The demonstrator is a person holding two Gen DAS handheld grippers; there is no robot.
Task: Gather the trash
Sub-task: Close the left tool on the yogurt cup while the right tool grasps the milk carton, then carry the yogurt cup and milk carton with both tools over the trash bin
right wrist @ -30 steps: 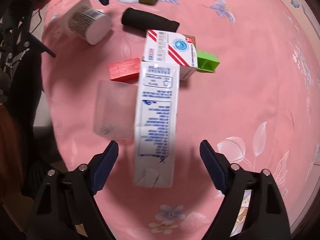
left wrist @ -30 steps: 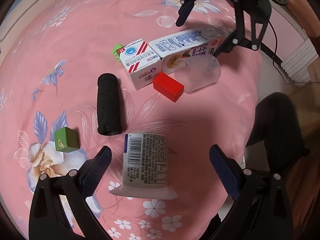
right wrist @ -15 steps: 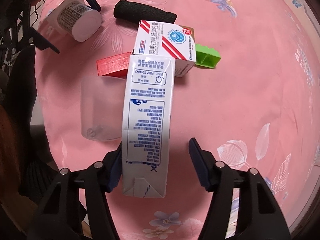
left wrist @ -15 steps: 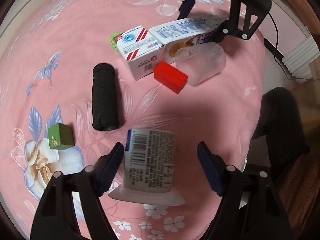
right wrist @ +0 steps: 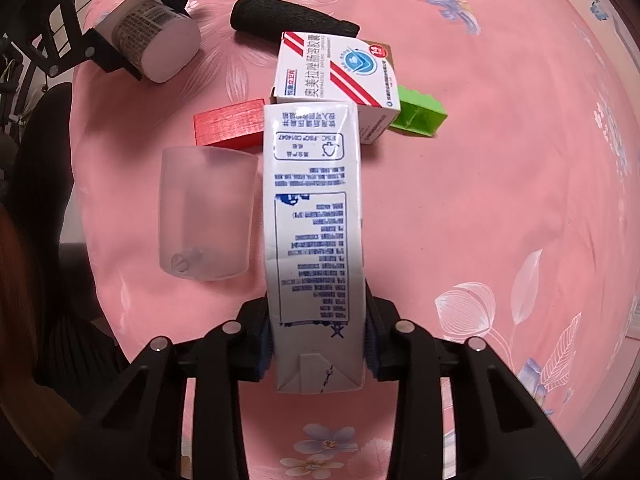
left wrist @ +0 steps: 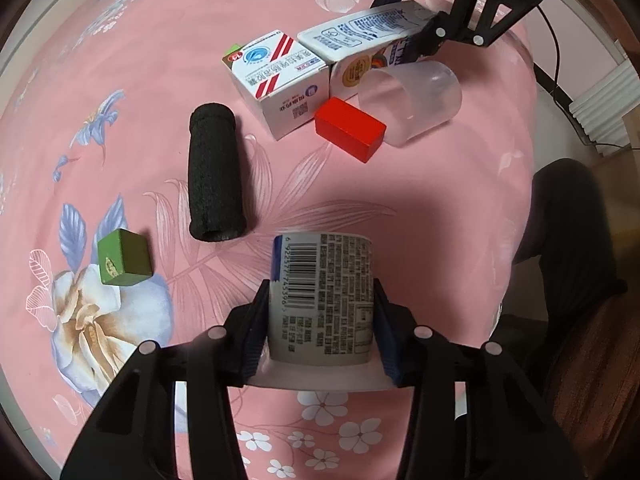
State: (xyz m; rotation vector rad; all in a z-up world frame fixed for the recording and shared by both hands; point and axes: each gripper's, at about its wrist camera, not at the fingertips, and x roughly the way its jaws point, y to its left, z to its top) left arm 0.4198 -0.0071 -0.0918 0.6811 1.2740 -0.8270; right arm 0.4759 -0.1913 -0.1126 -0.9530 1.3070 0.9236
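Observation:
My left gripper [left wrist: 320, 320] is shut on a white yogurt cup [left wrist: 322, 296] with a barcode label, lying on its side on the pink floral cloth. The cup also shows in the right wrist view [right wrist: 152, 46]. My right gripper [right wrist: 316, 340] is shut on a tall white milk carton [right wrist: 312, 220] with blue print, also lying on the cloth. The carton shows in the left wrist view [left wrist: 360, 36] at the far side, with the right gripper on it. A clear plastic cup [right wrist: 206, 212] lies beside the carton. A red-striped white medicine box [right wrist: 336, 72] touches the carton's far end.
A black foam roll [left wrist: 216, 172], a red block [left wrist: 348, 128], a green cube [left wrist: 124, 256] and a green toy brick [right wrist: 418, 114] lie on the cloth. The table edge and a person's dark clothing [left wrist: 568, 240] are at the right. Cables [left wrist: 556, 72] hang past the far edge.
Both grippers have moved forward and closed: the left one onto the yogurt cup, the right one onto the milk carton. The other things have not moved.

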